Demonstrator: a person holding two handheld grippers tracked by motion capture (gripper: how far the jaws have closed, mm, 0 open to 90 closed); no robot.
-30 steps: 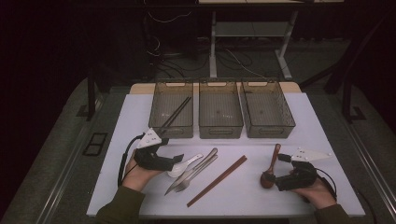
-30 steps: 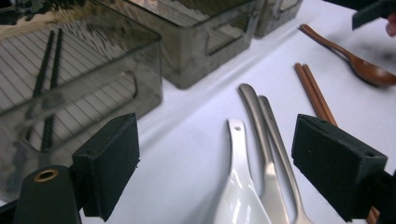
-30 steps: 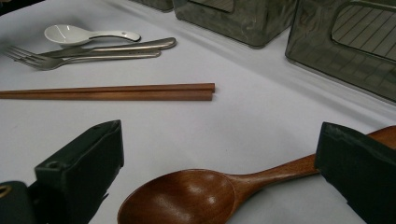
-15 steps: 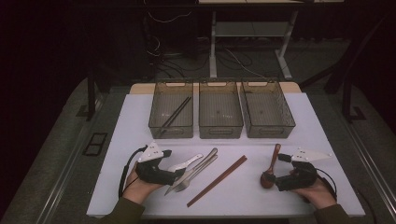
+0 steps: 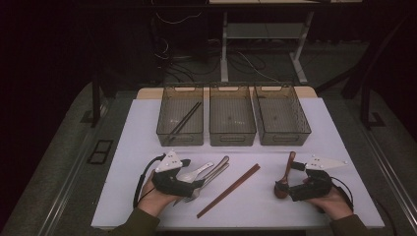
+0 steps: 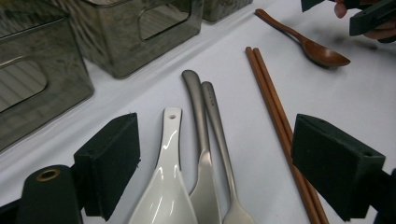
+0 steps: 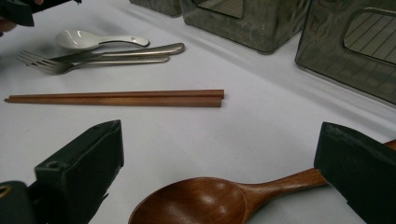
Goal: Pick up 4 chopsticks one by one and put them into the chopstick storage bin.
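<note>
Both tongs lie released: from above, the left gripper (image 5: pixel 194 183) covers the white spoon (image 5: pixel 193 173), the right gripper (image 5: pixel 285 189) the wooden spoon (image 5: pixel 285 176). Left gripper view: jaws straddle white spoon (image 6: pixel 166 186). Right gripper view: jaws flank wooden spoon (image 7: pixel 210 198); chopsticks (image 7: pixel 116 98) lie farther off.

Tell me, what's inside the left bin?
In the left bin lies a dark pair of chopsticks, set diagonally. Nothing else shows through its mesh floor; the near wall hides little.
</note>
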